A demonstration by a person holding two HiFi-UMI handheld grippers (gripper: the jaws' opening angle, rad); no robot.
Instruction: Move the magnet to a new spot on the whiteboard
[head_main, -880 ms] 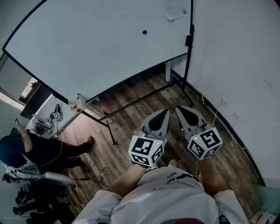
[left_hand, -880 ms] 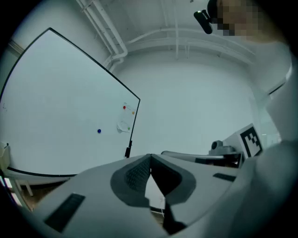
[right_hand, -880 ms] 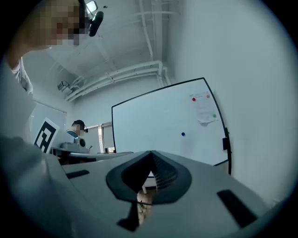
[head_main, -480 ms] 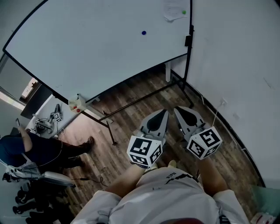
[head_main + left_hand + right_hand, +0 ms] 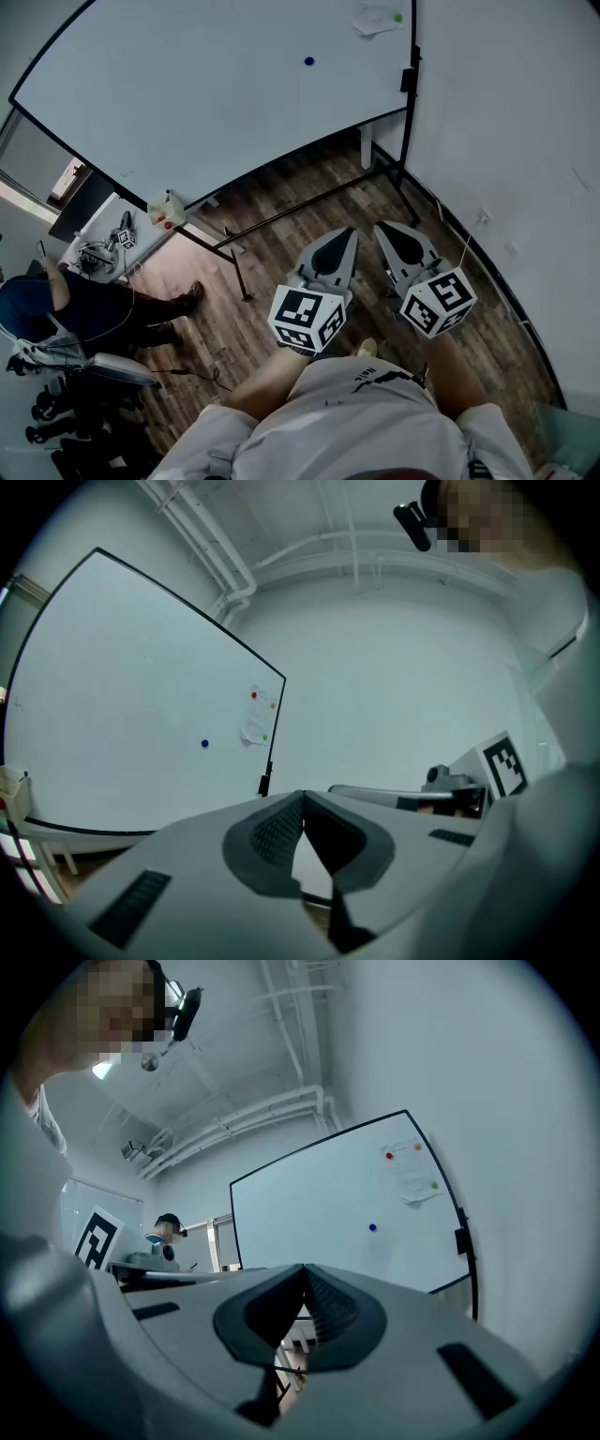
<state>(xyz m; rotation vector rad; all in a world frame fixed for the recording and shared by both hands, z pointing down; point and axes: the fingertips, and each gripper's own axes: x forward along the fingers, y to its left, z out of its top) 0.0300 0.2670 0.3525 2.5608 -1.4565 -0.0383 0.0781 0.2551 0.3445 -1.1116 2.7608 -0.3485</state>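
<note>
A small blue magnet [image 5: 308,62] sticks to the whiteboard [image 5: 187,94] ahead, right of its middle; the same blue magnet [image 5: 204,744] shows in the left gripper view and again as the blue magnet [image 5: 372,1227] in the right gripper view. My left gripper [image 5: 351,232] and right gripper [image 5: 382,228] hang side by side over the wood floor, well short of the board. Both are shut with their tips touching and nothing between them. A paper sheet [image 5: 375,21] with a green magnet [image 5: 397,17] sits at the board's upper right.
The whiteboard stands on a black metal stand [image 5: 309,202] on wooden flooring. A white wall [image 5: 506,141] runs along the right. At the left a seated person [image 5: 66,309] is beside a desk with gear [image 5: 103,253]. A small tray with a red object [image 5: 161,216] is at the board's lower edge.
The view has shifted slightly, with the board a little higher in frame. Both grippers stay shut and almost in the same place.
</note>
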